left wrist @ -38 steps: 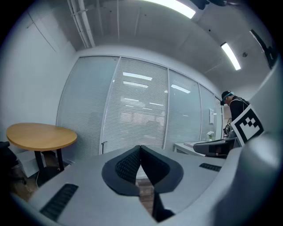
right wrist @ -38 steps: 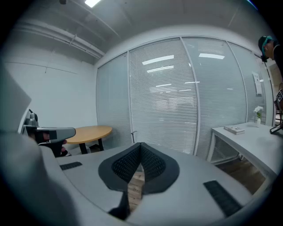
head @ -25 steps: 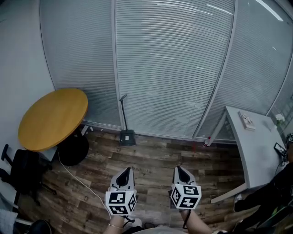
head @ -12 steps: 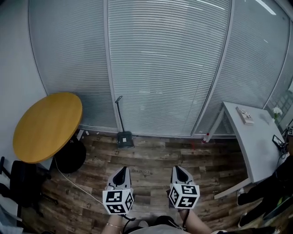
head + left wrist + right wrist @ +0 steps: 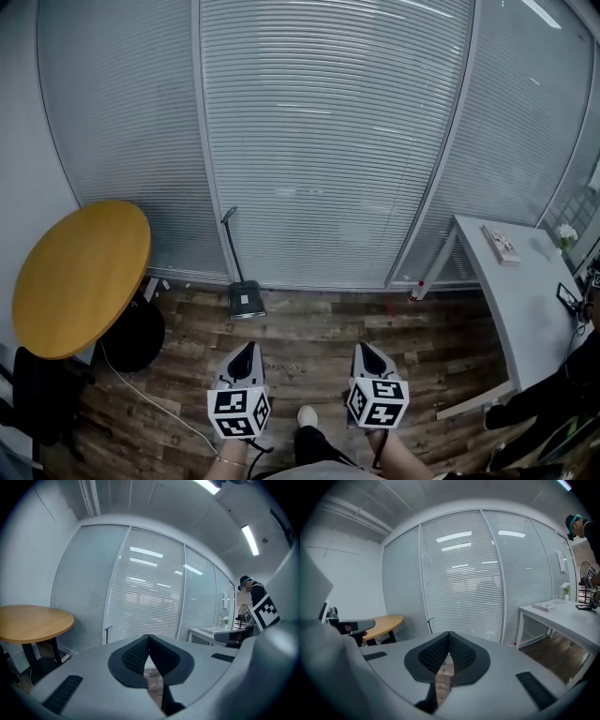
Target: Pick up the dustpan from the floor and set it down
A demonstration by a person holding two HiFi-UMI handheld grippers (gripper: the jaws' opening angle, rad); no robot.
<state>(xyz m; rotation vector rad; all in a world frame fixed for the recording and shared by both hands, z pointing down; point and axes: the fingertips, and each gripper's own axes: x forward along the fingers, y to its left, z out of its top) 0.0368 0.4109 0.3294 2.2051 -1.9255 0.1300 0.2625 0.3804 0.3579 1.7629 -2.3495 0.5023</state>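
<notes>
**Desk:** What have your claws got?

**Me:** Nothing. Nearest me, the left gripper point(image 5: 247, 350) and the right gripper point(image 5: 364, 349) hang side by side over the wood floor point(image 5: 319, 328). Each has its jaws pressed together with nothing between them.

**Desk:** And the dustpan?

**Me:** The dustpan point(image 5: 246, 300) is well ahead of both, at the floor's far edge, at the foot of the blind-covered glass wall point(image 5: 328, 141). Its pan sits on the boards and its long handle point(image 5: 232, 248) stands up against the blinds. It's more in line with my left claw. A round yellow table point(image 5: 80, 277) is off to its left, and a white desk point(image 5: 511, 281) is far to its right.

**Desk:** Which step is this?

**Me:** The approach, I'd say, since nothing is lifted yet. Next I need to close the gap, part one claw's jaws and centre that thin handle between the pads before I shut them.
</notes>
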